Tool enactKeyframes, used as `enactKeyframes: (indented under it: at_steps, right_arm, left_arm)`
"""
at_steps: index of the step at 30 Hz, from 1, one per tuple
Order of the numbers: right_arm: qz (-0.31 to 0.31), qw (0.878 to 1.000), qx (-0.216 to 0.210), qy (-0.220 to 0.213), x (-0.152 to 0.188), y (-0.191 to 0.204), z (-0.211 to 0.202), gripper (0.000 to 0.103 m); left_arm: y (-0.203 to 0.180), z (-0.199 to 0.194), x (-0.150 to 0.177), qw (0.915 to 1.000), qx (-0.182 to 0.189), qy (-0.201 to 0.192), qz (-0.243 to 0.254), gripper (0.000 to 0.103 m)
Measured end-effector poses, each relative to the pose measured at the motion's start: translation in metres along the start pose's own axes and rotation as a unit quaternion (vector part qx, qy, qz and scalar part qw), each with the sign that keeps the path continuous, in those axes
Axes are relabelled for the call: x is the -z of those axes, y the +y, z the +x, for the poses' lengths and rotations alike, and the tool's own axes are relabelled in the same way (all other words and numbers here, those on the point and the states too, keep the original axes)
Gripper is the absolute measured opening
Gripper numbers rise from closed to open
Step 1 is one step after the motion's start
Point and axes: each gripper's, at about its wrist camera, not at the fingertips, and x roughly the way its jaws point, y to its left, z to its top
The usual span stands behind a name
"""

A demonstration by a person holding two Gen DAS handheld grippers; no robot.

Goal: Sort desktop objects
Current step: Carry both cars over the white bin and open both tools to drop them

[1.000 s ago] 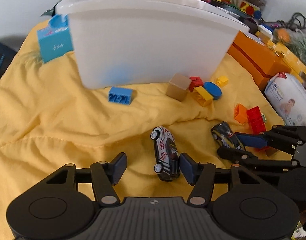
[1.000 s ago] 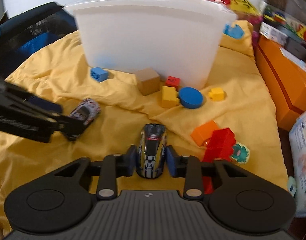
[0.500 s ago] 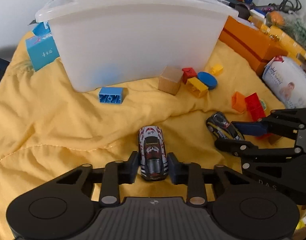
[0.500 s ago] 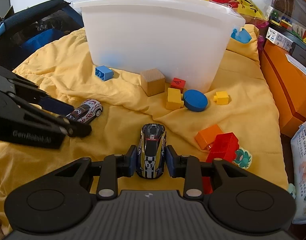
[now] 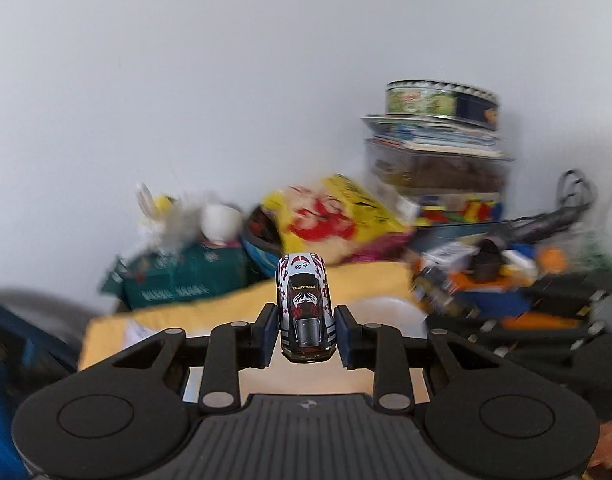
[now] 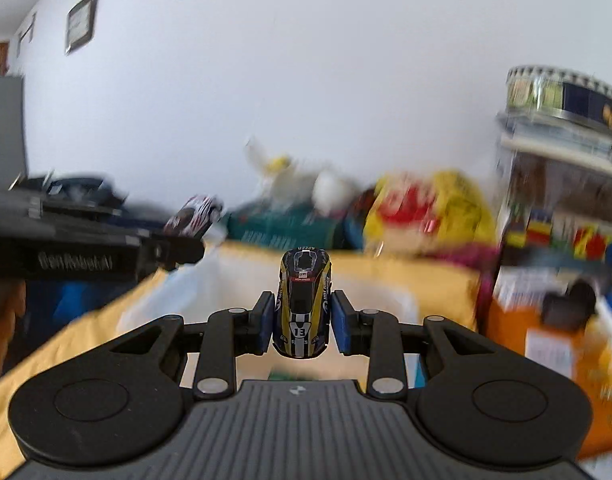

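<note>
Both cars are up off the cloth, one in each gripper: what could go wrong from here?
1. The left gripper pinches the white car by its rear sides only; most of the body sticks out ahead, so a jolt might pivot it loose.
2. The yellow car sits the same way in the right gripper.
3. Both views are blurred by motion and the grippers ride close together, so they might knock each other near the bin.

Black left gripper, ribbed housing, silver screws, blue-padded jaws, white lettering
</note>
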Motion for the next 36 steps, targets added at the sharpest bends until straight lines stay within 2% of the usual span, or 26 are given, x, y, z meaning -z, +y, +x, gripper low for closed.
enactKeyframes:
  at_steps: [2,6,9,10,12,14,16,18,20,23,26,29,31,34,36]
  right_arm:
    - [0.0,1.0,0.019,-0.002,-0.012,-0.004,0.02,0.034]
    - [0.02,0.998,0.044,0.041,-0.013,-0.013,0.059,0.034]
    - [0.03,0.996,0.052,0.071,-0.002,-0.015,0.077,0.034]
    - [0.03,0.996,0.053,0.069,0.0,-0.015,0.077,0.035]
    - [0.019,0.996,0.063,0.067,0.004,-0.014,0.074,0.041]
    - [0.021,0.997,0.054,0.059,0.004,-0.015,0.069,0.041]
    - [0.024,0.997,0.053,0.05,0.003,-0.015,0.061,0.041]
    - [0.033,0.998,0.046,0.039,0.001,-0.016,0.051,0.041]
    - [0.037,0.998,0.038,0.028,0.0,-0.015,0.04,0.046]
    - [0.038,0.999,0.03,0.016,0.004,-0.013,0.019,0.049]
    - [0.04,0.999,0.02,0.012,0.012,-0.011,0.002,0.056]
    - [0.034,0.999,0.018,0.025,0.029,-0.008,-0.011,0.057]
    - [0.03,0.998,0.018,0.043,0.043,-0.006,-0.015,0.057]
    - [0.036,0.996,0.015,0.078,0.067,-0.006,-0.019,0.057]
    - [0.045,0.994,0.011,0.102,0.084,-0.007,-0.023,0.057]
  left_arm:
    - [0.003,0.02,-0.003,0.9998,-0.016,0.011,0.004,0.034]
    - [0.001,0.062,0.015,0.9969,-0.052,0.056,0.018,0.033]
    - [0.002,0.072,0.031,0.9956,-0.047,0.08,0.005,0.033]
    - [0.001,0.073,0.034,0.9954,-0.046,0.084,0.005,0.033]
    - [0.0,0.068,0.035,0.9956,-0.043,0.083,0.006,0.033]
    - [-0.001,0.058,0.03,0.9966,-0.043,0.07,0.004,0.036]
    - [0.001,0.045,0.025,0.9976,-0.039,0.057,-0.005,0.05]
    - [0.002,0.035,0.021,0.9983,-0.031,0.048,-0.011,0.053]
    - [-0.002,0.025,0.021,0.9988,-0.017,0.046,-0.01,0.056]
    - [-0.011,0.006,0.031,0.999,-0.017,0.04,0.001,0.064]
    - [-0.021,-0.009,0.049,0.9989,-0.021,0.04,0.014,0.065]
    - [-0.027,-0.014,0.074,0.9969,-0.024,0.074,0.009,0.065]
    - [-0.028,-0.017,0.092,0.9947,-0.011,0.102,-0.01,0.065]
    - [-0.03,-0.02,0.117,0.9878,0.018,0.151,-0.035,0.065]
    - [-0.035,-0.023,0.132,0.984,0.015,0.174,-0.034,0.065]
